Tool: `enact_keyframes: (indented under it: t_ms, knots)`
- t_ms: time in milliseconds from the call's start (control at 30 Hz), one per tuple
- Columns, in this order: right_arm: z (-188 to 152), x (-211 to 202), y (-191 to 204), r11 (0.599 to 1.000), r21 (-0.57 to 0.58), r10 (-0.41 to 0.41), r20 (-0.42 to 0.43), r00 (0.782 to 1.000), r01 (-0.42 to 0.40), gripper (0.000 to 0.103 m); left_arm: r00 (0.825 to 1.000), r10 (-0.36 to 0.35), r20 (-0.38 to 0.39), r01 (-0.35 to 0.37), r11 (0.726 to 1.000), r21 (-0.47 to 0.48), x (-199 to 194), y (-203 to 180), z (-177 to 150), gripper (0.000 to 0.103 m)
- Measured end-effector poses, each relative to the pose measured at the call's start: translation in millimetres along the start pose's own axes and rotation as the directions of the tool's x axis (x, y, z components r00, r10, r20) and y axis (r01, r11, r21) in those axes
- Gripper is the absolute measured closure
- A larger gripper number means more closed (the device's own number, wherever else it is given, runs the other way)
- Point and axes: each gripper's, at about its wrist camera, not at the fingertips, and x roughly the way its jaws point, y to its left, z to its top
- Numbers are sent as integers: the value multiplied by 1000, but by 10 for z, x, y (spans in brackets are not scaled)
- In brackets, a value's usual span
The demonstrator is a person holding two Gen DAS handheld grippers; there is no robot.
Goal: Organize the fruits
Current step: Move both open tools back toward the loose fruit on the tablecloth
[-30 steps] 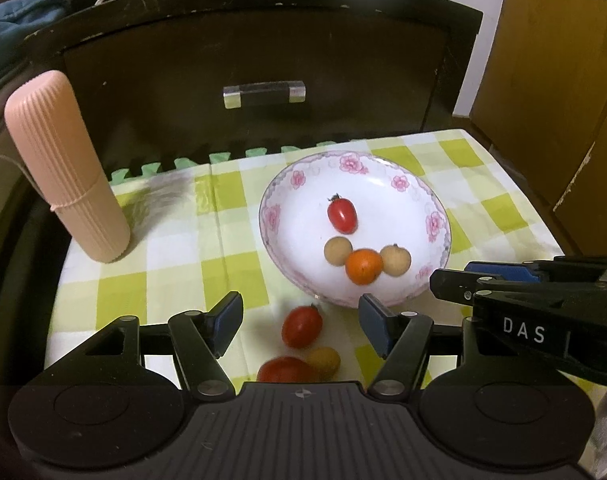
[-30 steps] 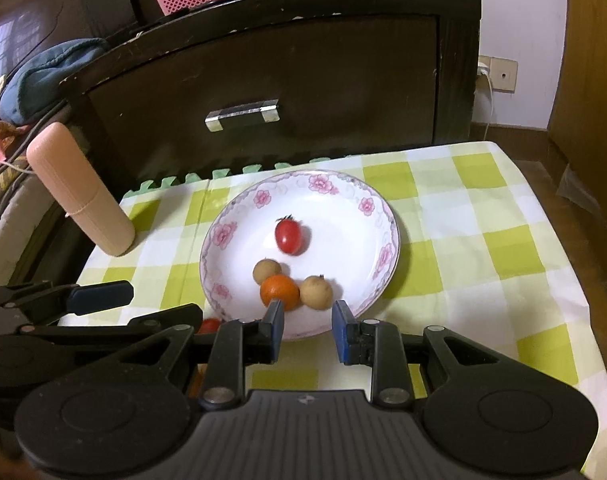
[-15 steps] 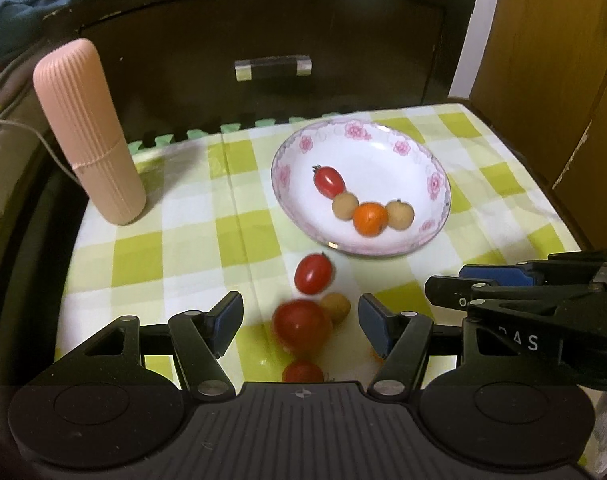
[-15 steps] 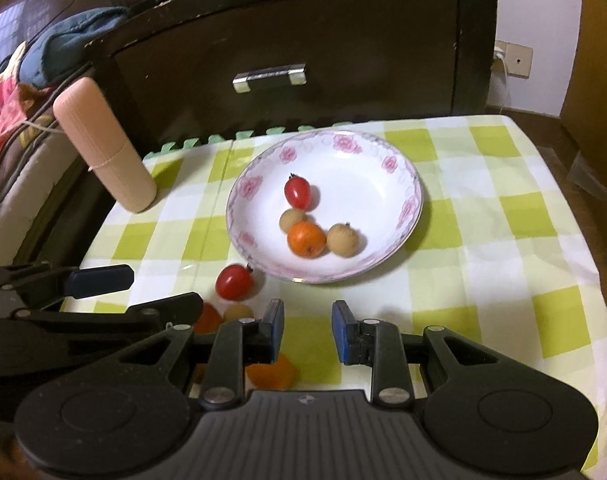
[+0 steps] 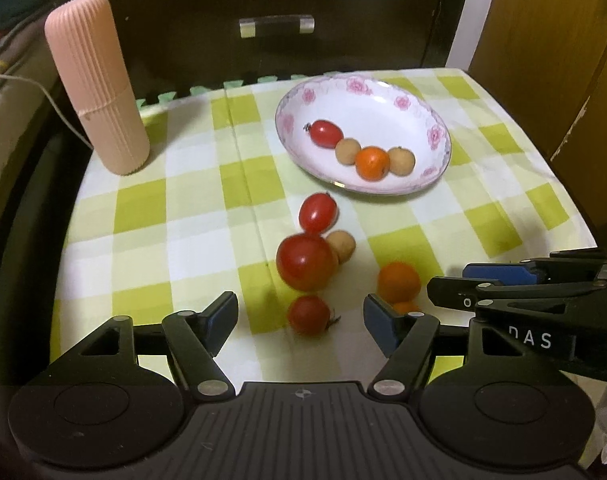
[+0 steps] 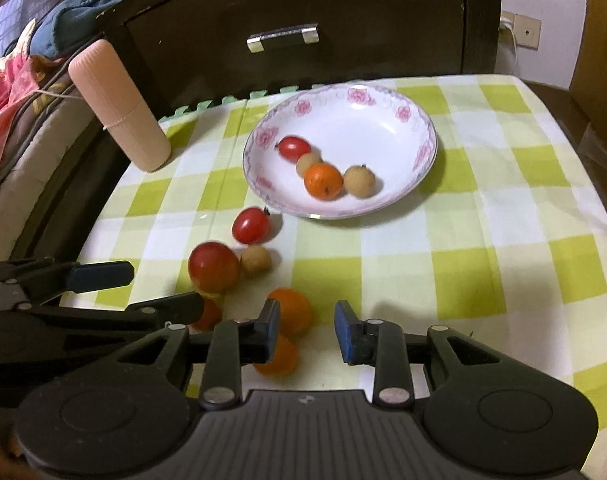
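Both claws have pulled back from the plate (image 5: 435,136) — loose fruit now fills the view. The left claw (image 5: 301,320), jaws just widening and empty, frames a small tomato (image 5: 308,314) on the desk (image 5: 191,208); the right claw (image 6: 306,330), narrowly parted, holds nothing beside an orange (image 6: 291,308).
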Motion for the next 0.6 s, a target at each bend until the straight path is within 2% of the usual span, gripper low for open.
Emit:
enact_keyframes:
  t_ms: [267,600]
  knots:
    - [-95,64,46,1000,8,20,-46,999,-20,74,1000,12,-27,-14,996,-84,-24,202,-28,27]
    - [-123,287,141,999,-11,36,-90,995,-37,74,999,5,-35,-9,994,-108,18,249,-21,27]
